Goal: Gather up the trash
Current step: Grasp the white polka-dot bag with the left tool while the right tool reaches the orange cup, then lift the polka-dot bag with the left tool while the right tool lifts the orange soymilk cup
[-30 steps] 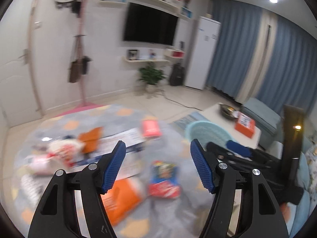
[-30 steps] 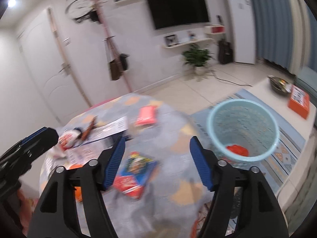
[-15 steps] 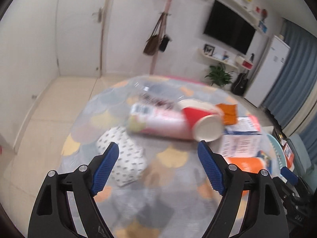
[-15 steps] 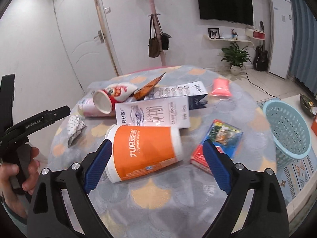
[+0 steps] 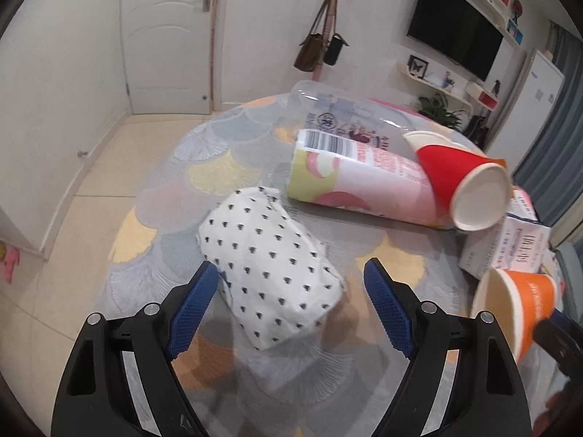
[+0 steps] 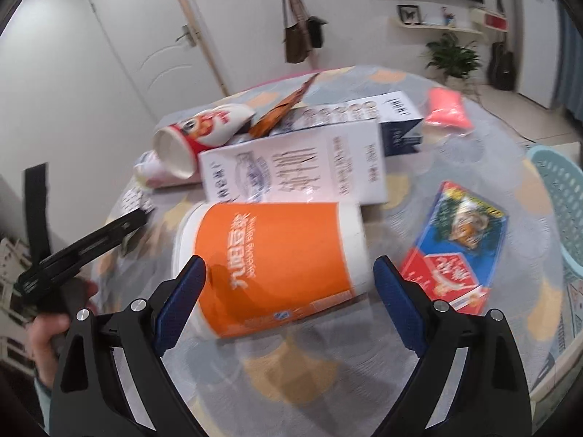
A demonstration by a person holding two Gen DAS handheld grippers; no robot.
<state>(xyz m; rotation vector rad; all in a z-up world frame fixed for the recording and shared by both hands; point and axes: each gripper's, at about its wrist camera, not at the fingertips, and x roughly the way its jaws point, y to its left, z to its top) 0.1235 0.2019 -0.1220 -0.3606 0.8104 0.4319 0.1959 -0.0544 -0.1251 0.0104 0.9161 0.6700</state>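
My left gripper is open, its jaws either side of a white tissue pack with black dots on the round table. Behind it lie a pink tube, a red paper cup and a clear plastic container. My right gripper is open around a big orange cup lying on its side. The orange cup also shows in the left wrist view. A light blue trash basket stands off the table's right edge.
Beyond the orange cup lie a white milk carton, a dark blue box, a red-white cup, an orange wrapper, a pink packet and a red-blue packet. The left gripper's handle is at left.
Both grippers have come lower and closer to the table. The left now straddles the dotted tissue pack, the right straddles the orange cup. Both stay open.
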